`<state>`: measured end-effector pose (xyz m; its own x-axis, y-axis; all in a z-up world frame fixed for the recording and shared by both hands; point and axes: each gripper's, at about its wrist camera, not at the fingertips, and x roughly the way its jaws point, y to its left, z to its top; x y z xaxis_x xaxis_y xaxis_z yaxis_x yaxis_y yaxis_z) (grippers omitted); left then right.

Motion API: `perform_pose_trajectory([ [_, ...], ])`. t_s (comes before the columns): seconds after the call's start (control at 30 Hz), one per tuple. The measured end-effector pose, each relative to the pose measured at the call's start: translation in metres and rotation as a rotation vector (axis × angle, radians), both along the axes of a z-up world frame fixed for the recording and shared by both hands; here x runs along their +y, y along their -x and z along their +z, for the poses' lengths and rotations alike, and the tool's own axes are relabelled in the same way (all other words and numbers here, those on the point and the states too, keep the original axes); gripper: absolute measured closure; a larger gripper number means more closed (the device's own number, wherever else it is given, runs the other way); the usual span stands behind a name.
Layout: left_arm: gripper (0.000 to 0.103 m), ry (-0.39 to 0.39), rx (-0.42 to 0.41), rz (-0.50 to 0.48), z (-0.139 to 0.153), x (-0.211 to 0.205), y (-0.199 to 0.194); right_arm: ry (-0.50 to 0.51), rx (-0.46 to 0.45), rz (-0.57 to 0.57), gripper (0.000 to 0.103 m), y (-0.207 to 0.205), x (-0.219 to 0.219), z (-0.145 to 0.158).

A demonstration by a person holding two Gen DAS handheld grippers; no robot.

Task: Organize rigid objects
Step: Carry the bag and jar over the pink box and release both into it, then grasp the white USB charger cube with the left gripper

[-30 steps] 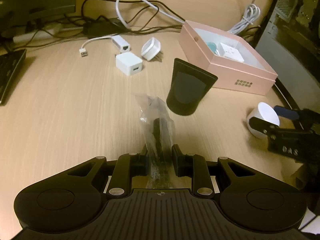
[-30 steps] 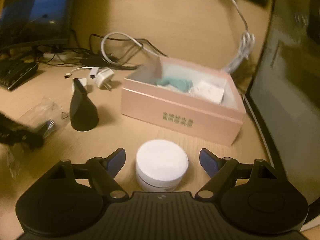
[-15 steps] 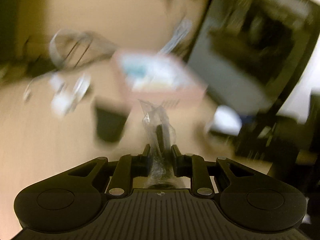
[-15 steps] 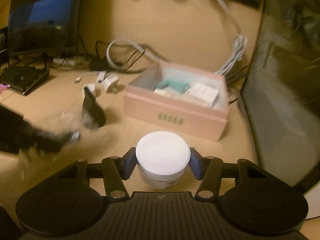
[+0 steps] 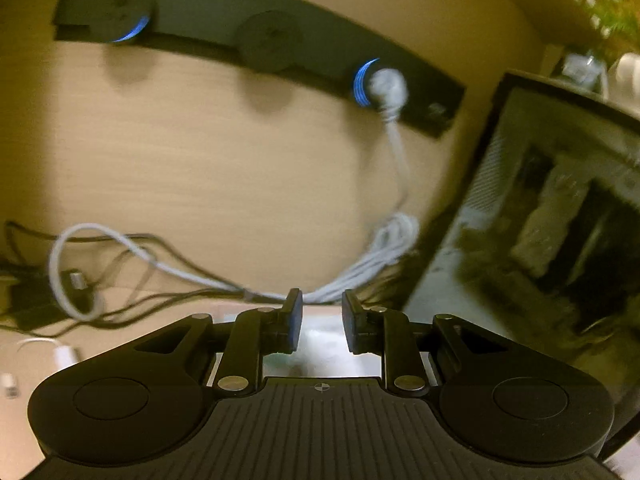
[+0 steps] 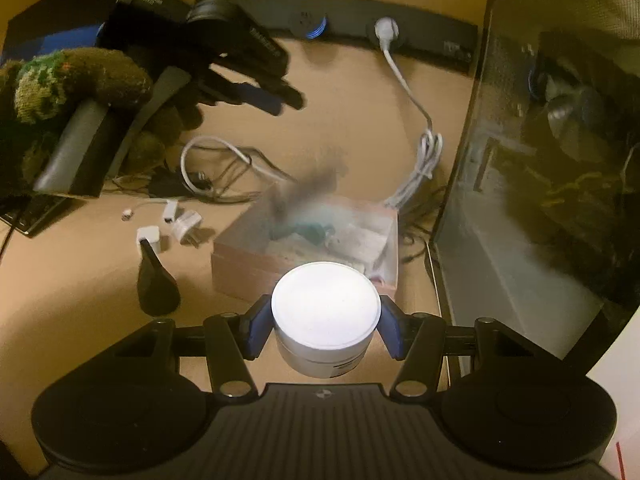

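Right fingers: the blue pads [image 6: 256, 332] of the right gripper [image 6: 324, 322] press on either side of the white jar [image 6: 325, 308], just under its lid. The jar is gripped upright, so the flat lid faces up and the grip sits on the straight wall.
Jar's place: it is held clear of the counter [image 6: 80, 280], in front of the pink box [image 6: 240, 268] and a little above its near wall. It looks ready to be carried over the rim.
Left fingers: the left gripper [image 5: 322, 320] has its fingers parted with nothing between them. The right wrist view shows it high over the counter, held by a hand [image 6: 80, 80] in a knitted glove.
Over the box: a blurred dark shape [image 6: 308, 192] is in the air above the open box, apart from both grippers. It is probably dropping in, but it is too smeared to name.
Box: its lid is off and it already holds several small things, so it appears to be where items are collected.
Left on the counter: the black stand [image 6: 156, 284] and the white plugs [image 6: 149, 237] lie beside the box, not yet put away.
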<state>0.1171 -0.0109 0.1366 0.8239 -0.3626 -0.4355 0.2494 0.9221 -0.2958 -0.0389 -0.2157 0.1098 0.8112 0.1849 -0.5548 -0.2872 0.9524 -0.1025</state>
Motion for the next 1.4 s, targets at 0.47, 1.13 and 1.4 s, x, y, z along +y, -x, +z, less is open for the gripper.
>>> perform_pose_trajectory([
  [0.47,0.079,0.084,0.258,0.141,-0.062,0.104,0.123,-0.100,0.154,-0.033,0.048,-0.130,0.015,-0.008],
  [1.13,0.079,0.077,0.401,0.262,-0.098,0.148,0.147,-0.269,0.368,0.047,0.045,-0.219,0.069,-0.060],
  [1.4,0.079,0.080,0.439,0.267,-0.111,0.145,0.120,-0.209,0.266,0.048,0.039,-0.159,0.045,-0.036],
])
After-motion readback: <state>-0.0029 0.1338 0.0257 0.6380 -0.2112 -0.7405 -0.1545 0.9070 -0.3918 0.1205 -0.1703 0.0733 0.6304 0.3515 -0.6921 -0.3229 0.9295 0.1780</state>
